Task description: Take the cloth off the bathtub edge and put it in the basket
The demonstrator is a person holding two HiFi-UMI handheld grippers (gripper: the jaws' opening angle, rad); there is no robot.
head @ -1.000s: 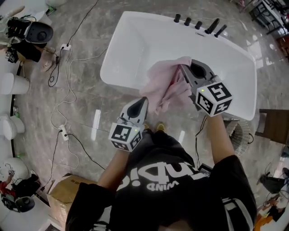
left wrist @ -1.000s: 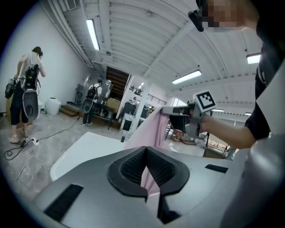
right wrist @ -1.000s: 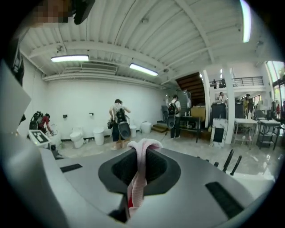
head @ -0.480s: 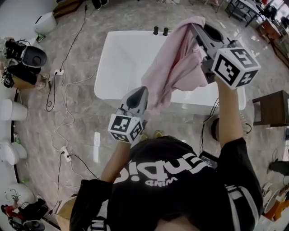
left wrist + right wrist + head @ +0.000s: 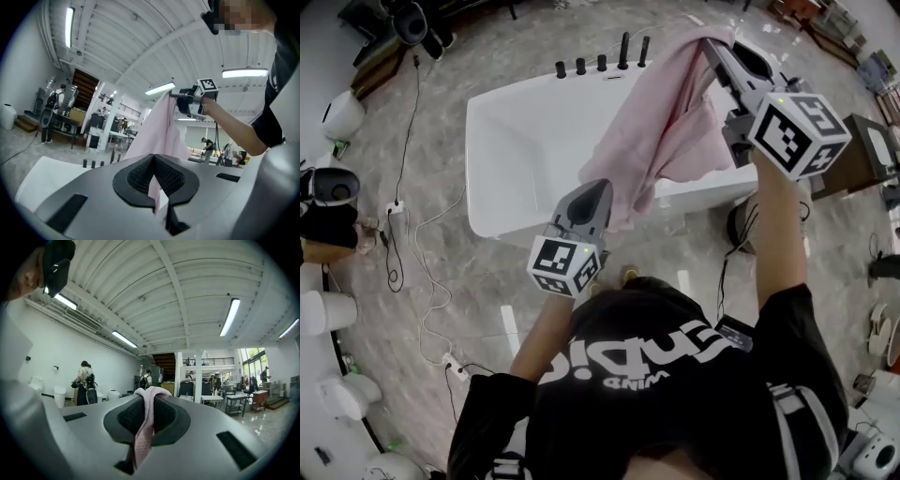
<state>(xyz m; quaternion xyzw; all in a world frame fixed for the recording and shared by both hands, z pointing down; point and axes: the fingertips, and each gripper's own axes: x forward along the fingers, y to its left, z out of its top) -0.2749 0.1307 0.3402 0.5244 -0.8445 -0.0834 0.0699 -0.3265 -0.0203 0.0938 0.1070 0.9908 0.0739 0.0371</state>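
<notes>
While left gripper (image 5: 600, 187) and right gripper (image 5: 710, 44) both pinch the pink cloth (image 5: 670, 131) above the bathtub (image 5: 525, 141), cables (image 5: 422, 272) trail left; the cloth now hangs higher, off the edge.

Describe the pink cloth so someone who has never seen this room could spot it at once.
Find the big white bathtub on the grey marble floor. Above it, a cloth hangs stretched between two grey hand-held grippers, the right gripper high, the left gripper low. It is the only soft, pale pink thing among white, grey and black.
</notes>
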